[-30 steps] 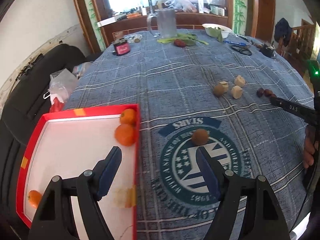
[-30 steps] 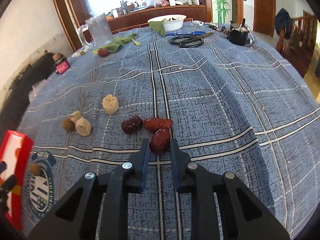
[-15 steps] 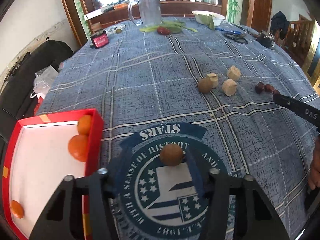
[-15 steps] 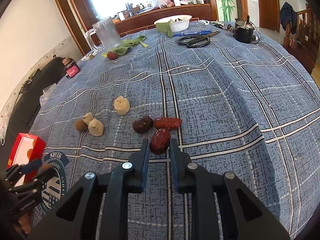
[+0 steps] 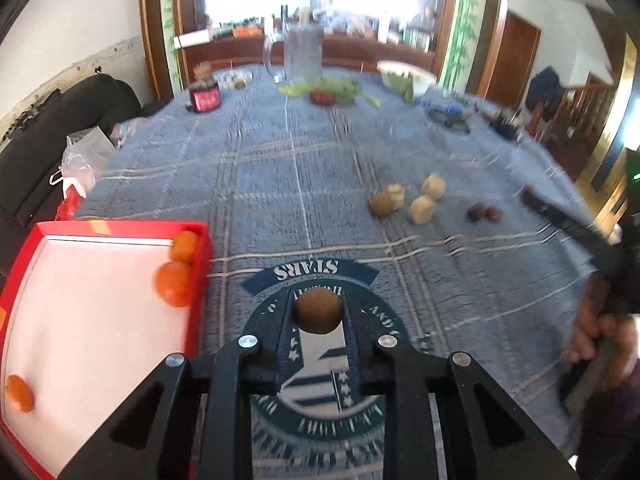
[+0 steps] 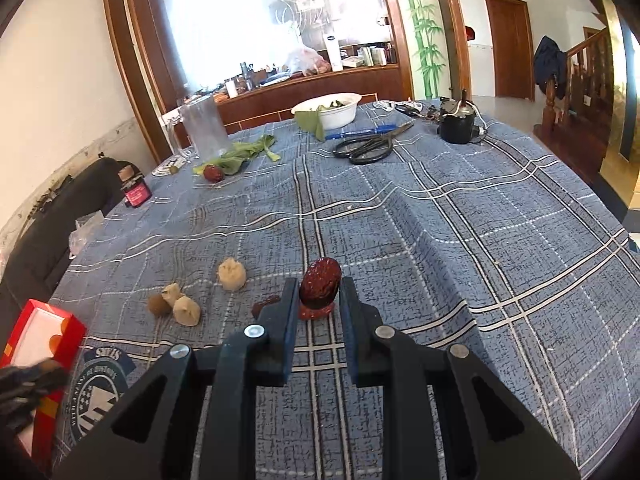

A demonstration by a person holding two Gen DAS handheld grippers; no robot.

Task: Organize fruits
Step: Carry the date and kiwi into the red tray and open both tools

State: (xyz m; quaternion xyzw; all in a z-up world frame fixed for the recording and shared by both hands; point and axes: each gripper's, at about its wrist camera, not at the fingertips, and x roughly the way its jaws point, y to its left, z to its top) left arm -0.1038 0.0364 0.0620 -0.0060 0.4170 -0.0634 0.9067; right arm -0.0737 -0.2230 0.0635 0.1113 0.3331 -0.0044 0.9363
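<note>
I pinch a brown longan (image 5: 318, 311) in my left hand-held gripper (image 5: 318, 314) beside the red tray (image 5: 199, 280); my right hand-held gripper (image 6: 319, 292) clamps a red date (image 6: 320, 285), both bound there.

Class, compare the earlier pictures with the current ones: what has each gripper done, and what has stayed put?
The left gripper swung right off the red tray and shut on the round brown fruit. The right gripper, already clamping a red date, lifted it. The oranges stayed.
</note>
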